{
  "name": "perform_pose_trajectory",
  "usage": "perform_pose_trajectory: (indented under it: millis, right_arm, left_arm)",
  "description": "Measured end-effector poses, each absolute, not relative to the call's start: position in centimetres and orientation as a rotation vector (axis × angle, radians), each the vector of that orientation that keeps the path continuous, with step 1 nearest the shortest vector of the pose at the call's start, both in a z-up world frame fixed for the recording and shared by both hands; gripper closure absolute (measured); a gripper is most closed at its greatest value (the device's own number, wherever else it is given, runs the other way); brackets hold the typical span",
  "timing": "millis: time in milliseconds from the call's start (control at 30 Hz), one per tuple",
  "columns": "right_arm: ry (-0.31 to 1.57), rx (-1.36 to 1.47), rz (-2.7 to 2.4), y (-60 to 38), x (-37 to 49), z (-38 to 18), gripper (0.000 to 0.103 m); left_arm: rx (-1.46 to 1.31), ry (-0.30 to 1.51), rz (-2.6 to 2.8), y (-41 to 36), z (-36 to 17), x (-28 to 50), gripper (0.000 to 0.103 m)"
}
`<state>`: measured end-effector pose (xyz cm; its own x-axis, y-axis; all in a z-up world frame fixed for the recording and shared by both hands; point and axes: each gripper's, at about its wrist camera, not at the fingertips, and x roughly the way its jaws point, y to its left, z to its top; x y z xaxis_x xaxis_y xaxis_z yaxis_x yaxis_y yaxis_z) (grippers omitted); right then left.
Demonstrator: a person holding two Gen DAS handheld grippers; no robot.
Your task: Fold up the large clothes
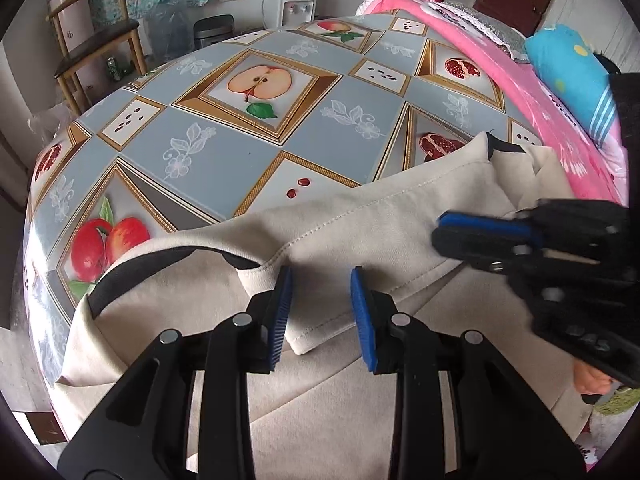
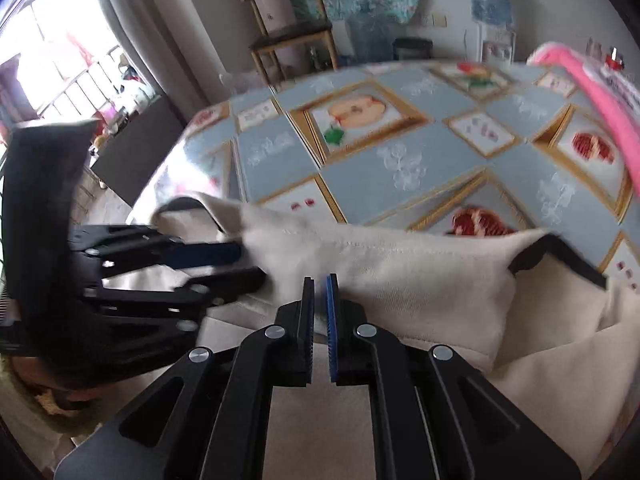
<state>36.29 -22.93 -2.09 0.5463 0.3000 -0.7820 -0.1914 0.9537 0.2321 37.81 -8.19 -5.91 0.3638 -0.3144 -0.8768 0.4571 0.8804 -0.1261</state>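
Note:
A large beige garment with black trim [image 1: 360, 216] lies on the near part of the table, partly folded over itself. It also shows in the right wrist view [image 2: 420, 276]. My left gripper [image 1: 321, 280] is open, its blue pads either side of a folded hem edge. My right gripper [image 2: 320, 284] is shut on a fold of the beige cloth. In the left wrist view the right gripper [image 1: 444, 228] comes in from the right with its jaws closed on the cloth. In the right wrist view the left gripper [image 2: 244, 264] shows at the left, jaws apart at the cloth.
The table has a fruit-pattern cloth [image 1: 224, 148]. A pink blanket [image 1: 532, 96] and a blue cushion [image 1: 572, 68] lie along its right side. A wooden chair [image 1: 96, 40] and a water dispenser [image 1: 294, 4] stand beyond the table.

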Motion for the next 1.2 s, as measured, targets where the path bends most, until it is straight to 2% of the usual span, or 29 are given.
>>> perform_pose_trajectory:
  millis: [33,100,333,433,567,667,733,833,967,1200]
  right_arm:
    - [0.955,0.112,0.275,-22.9,36.3,-2.4,0.076]
    - [1.000,0.073,0.237,-22.8,36.6,-3.9,0.063]
    - [0.950,0.096,0.129,-24.8,35.9,-2.2,0.058]
    - [1.026,0.074,0.077,-25.4,36.5,-4.4,0.054]
    - [1.001,0.105,0.062,-25.9,35.0,-2.4,0.054]
    - [0.933,0.094,0.059,-25.7,32.7,0.5,0.048]
    - [0.891,0.109,0.067,-25.8,31.1,2.3,0.033]
    - [0.855,0.135,0.087,-25.6,28.3,4.5,0.023]
    - [0.840,0.159,0.127,-24.7,24.5,5.8,0.017]
    - [0.897,0.174,0.190,-21.9,19.2,3.9,0.015]
  left_arm:
    - [0.145,1.091,-0.499,-8.3,-5.9,37.8,0.074]
    - [0.140,1.091,-0.497,-8.3,-5.9,37.8,0.074]
    - [0.133,1.098,-0.491,-8.2,-5.9,37.8,0.074]
    - [0.129,1.101,-0.477,-8.3,-5.9,37.8,0.074]
    - [0.104,1.110,-0.437,-8.0,-5.3,37.2,0.072]
    - [0.076,1.091,-0.408,-6.9,-3.7,36.1,0.052]
    - [0.058,1.078,-0.404,-6.0,-2.4,35.1,0.049]
    - [0.035,1.069,-0.387,-4.0,0.0,32.5,0.042]
    - [0.021,1.021,-0.375,-0.5,2.9,27.6,0.029]
    - [-0.046,0.986,-0.313,6.1,3.7,19.1,0.028]
